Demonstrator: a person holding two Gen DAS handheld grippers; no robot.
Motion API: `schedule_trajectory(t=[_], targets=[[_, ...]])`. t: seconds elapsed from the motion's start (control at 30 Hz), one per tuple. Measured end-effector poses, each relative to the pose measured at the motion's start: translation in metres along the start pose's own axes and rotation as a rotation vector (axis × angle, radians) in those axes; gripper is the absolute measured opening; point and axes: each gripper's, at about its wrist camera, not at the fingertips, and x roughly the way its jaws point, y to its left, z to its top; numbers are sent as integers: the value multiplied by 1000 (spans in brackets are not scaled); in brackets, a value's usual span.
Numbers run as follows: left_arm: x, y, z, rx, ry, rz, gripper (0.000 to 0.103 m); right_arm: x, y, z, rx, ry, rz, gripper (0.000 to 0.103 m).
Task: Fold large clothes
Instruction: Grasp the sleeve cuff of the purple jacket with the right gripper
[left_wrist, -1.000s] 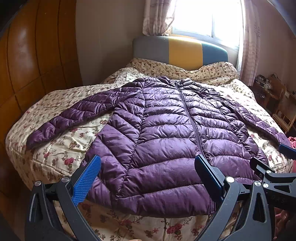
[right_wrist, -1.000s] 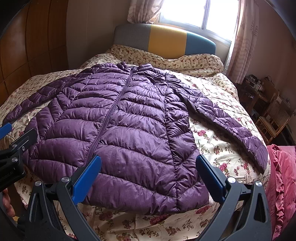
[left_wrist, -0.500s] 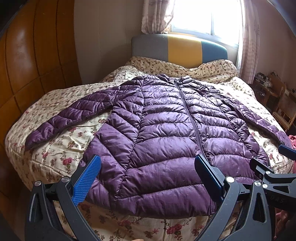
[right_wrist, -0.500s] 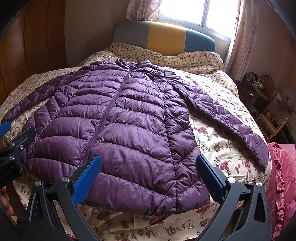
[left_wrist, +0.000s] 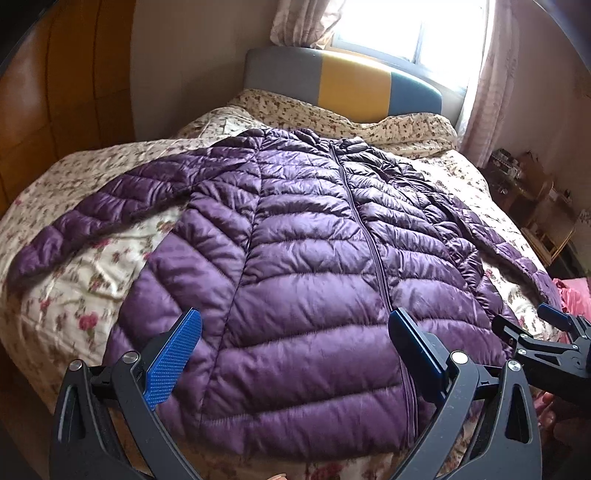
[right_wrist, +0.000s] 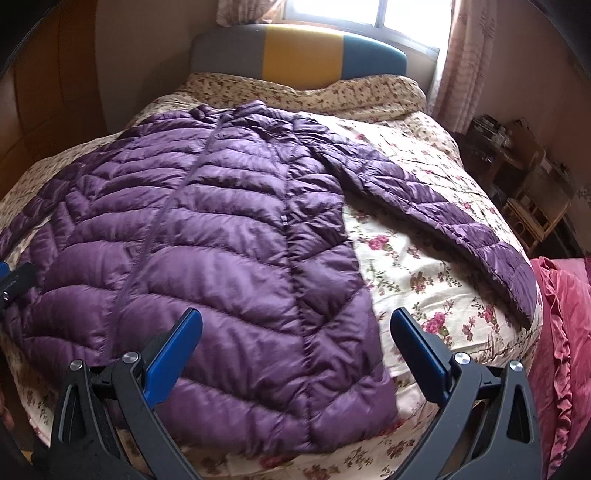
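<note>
Jacket (left_wrist: 295, 266) is your landmark: it lies flat and zipped on the floral bedspread (left_wrist: 74, 280), collar toward the striped headboard (left_wrist: 343, 88), hem toward you, both sleeves spread out to the sides.

Your left gripper (left_wrist: 295, 347) hangs over the hem on the left half of the jacket, its blue pads (left_wrist: 173, 354) spread wide apart with nothing between them. Compared with a second ago you have brought it closer and lower, so the jacket fills more of its view and the left sleeve (left_wrist: 96, 221) now runs toward the frame's edge.

Your right gripper (right_wrist: 295, 347) sits over the hem on the jacket's right half, jaws likewise wide apart and empty, one pad (right_wrist: 173, 354) above the quilting and the other above bare bedspread just beside the jacket's side seam. It too has moved in and shifted rightward: the zip (right_wrist: 162, 221) now lies left of its jaws. The right sleeve (right_wrist: 443, 221) stretches toward the pink ruffled cloth (right_wrist: 561, 332).
</note>
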Motion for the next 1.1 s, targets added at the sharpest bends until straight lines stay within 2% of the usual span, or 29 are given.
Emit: schedule_trajectory(t=[0.17, 0.43, 0.73, 0.87, 0.9, 0.93, 1.0, 1.1], targets=[[25, -2, 20, 24, 10, 1, 100, 27, -31, 10, 76, 44, -28, 101], [83, 4, 53, 33, 65, 9, 100, 64, -118, 23, 252, 110, -144, 101], [132, 11, 79, 17, 120, 3, 100, 56, -232, 18, 486, 121, -304, 100], [151, 19, 90, -15, 144, 6, 100, 51, -284, 15, 604, 105, -370, 96], [153, 20, 92, -20, 148, 6, 100, 49, -295, 13, 633, 107, -381, 91], [156, 21, 94, -23, 148, 6, 100, 49, -308, 11, 671, 108, -380, 85], [160, 21, 98, -19, 147, 9, 100, 53, -332, 8, 737, 124, -374, 79], [164, 22, 104, -18, 147, 7, 100, 67, -349, 4, 764, 178, -335, 73]])
